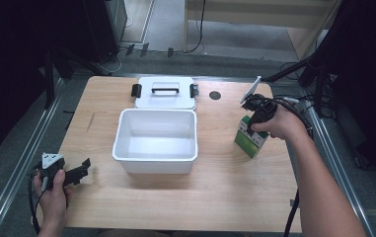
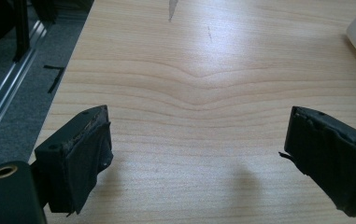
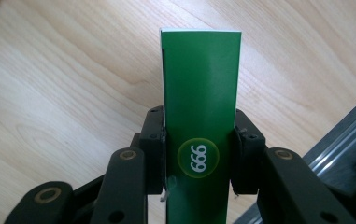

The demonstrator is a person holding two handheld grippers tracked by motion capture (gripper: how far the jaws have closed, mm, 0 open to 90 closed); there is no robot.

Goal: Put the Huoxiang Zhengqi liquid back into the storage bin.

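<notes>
A green carton (image 1: 251,139) with a white edge stands on the table at the right. My right gripper (image 1: 252,129) comes down on it from above, and in the right gripper view both pads press the sides of the green carton (image 3: 200,93), beside its round "999" mark. An open white bin (image 1: 155,140) sits mid-table, and its white lid (image 1: 165,92) with black clips lies flat just behind it. My left gripper (image 1: 79,170) rests at the table's front left corner, held in a hand. Its jaws stand wide apart over bare wood in the left gripper view (image 2: 196,158).
The wooden table (image 1: 215,197) has a round black hole (image 1: 215,95) near its back edge. A metal rail (image 1: 20,163) runs along the left side and another (image 3: 339,140) along the right, close to the carton. Cables trail behind the right hand.
</notes>
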